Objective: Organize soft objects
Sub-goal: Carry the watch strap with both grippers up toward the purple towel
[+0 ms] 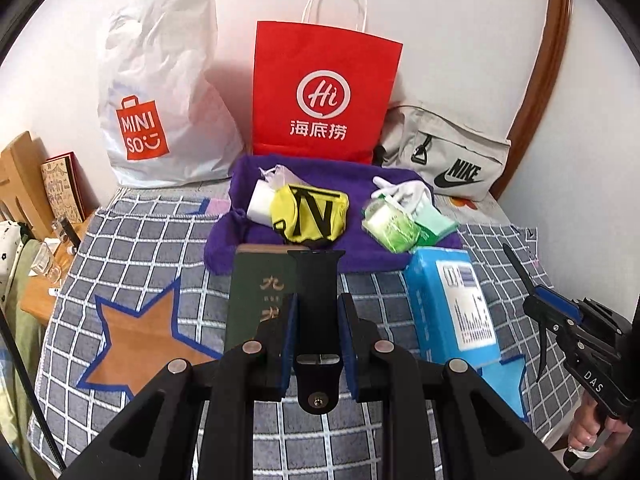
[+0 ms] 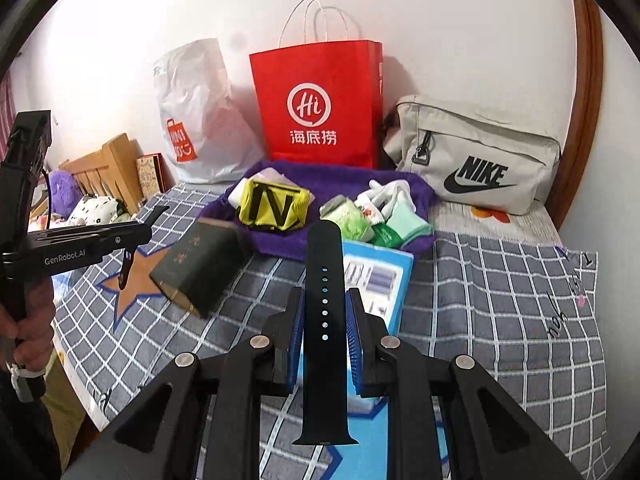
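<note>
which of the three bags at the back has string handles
The red paper bag in the middle, with white loop handles. The white plastic bag to its left and the grey Nike bag to its right show none.

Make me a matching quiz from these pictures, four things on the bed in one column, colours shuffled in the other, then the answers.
Things:
1. paper bag
2. towel
3. book
4. Nike bag

Colours:
A. dark green
B. beige
C. red
D. purple

Pairs: 1-C, 2-D, 3-A, 4-B
</note>
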Motion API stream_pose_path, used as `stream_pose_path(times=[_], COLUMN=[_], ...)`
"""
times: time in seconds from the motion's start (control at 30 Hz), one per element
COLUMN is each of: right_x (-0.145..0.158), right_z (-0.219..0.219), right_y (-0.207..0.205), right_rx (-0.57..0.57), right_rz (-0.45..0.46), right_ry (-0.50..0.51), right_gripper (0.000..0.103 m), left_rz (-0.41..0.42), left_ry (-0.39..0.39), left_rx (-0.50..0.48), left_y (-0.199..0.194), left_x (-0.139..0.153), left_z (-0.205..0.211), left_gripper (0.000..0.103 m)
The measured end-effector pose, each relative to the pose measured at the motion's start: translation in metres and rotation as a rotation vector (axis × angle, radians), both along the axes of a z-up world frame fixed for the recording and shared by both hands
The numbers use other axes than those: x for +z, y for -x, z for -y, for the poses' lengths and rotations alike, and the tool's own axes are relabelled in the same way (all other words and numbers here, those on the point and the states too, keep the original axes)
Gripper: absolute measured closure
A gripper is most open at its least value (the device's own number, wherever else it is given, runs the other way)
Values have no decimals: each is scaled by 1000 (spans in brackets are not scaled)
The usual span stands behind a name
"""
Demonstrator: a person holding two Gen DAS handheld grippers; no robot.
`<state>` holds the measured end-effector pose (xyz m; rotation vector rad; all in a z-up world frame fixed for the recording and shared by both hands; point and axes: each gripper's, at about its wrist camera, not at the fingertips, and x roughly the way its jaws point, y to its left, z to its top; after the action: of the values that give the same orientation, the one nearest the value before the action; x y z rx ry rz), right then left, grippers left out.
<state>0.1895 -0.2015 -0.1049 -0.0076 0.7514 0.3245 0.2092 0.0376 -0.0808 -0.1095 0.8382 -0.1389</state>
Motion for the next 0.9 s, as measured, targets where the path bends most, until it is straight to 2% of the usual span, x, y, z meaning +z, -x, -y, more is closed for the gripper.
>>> stream_pose_path(times=[0.4,0.9], right_x=[15,28], right_z=[-1,2], right_y=[-43,-104], right_rx=[-3,-29], right_rz=[22,30], right_ry=[-1,-13], right_gripper=[83,83], left_rz=[9,-17], left_ry=[6,23], left_rx=[17,59], left_y=[-40,-98], left_x=[8,-3], left_z=[-8,-23], left_gripper=[83,83])
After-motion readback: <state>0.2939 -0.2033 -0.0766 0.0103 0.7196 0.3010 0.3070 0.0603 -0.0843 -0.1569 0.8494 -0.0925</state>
